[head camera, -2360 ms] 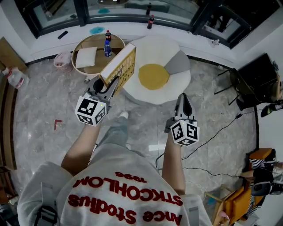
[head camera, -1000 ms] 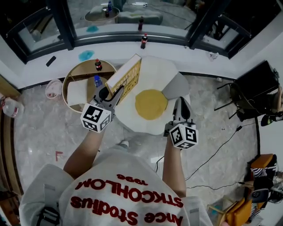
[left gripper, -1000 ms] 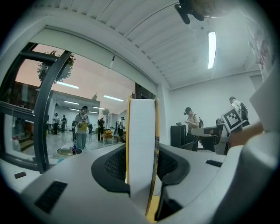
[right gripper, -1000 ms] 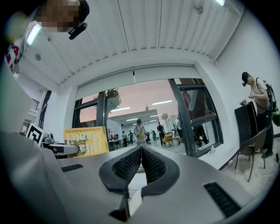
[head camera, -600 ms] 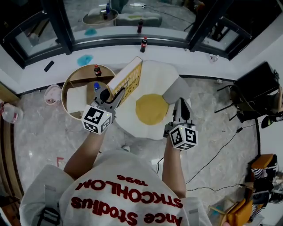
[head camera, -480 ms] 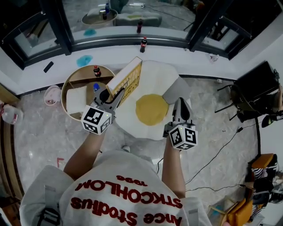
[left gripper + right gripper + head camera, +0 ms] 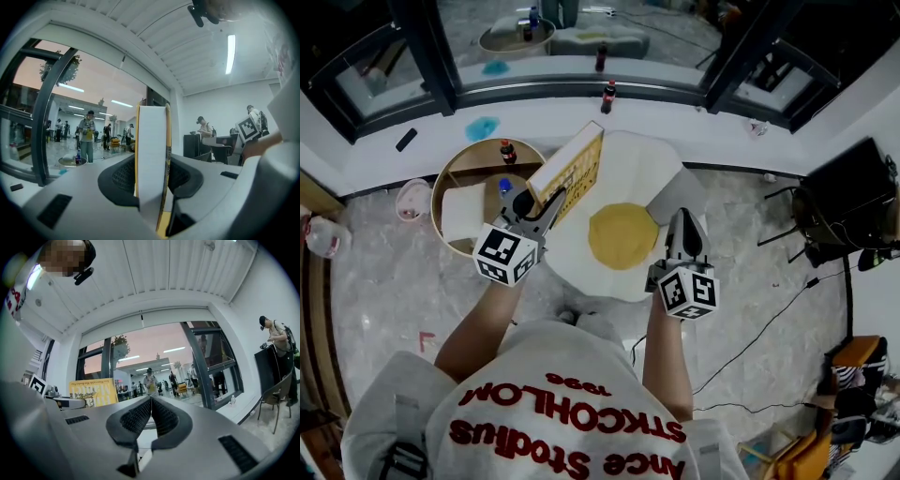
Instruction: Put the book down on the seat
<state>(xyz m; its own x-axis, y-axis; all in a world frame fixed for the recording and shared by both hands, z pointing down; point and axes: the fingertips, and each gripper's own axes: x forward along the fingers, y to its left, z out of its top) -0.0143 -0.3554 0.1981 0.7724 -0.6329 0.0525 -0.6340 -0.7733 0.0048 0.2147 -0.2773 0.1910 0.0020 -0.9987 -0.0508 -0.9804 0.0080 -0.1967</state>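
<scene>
Head view: the person has stepped up to the fried-egg-shaped seat (image 7: 649,167), which now lies just ahead of both hands. The left tongs (image 7: 542,202) stay clamped on the yellow book (image 7: 570,169), held upright over the seat's left edge. The right tongs (image 7: 684,223) are closed and empty. Lowering the book looks like the next step.

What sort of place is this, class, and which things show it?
Probably a lounge corner of an office or lab: a marble-look floor, a glass window wall, an egg-shaped seat beside a round table, with other people standing nearby.
</scene>
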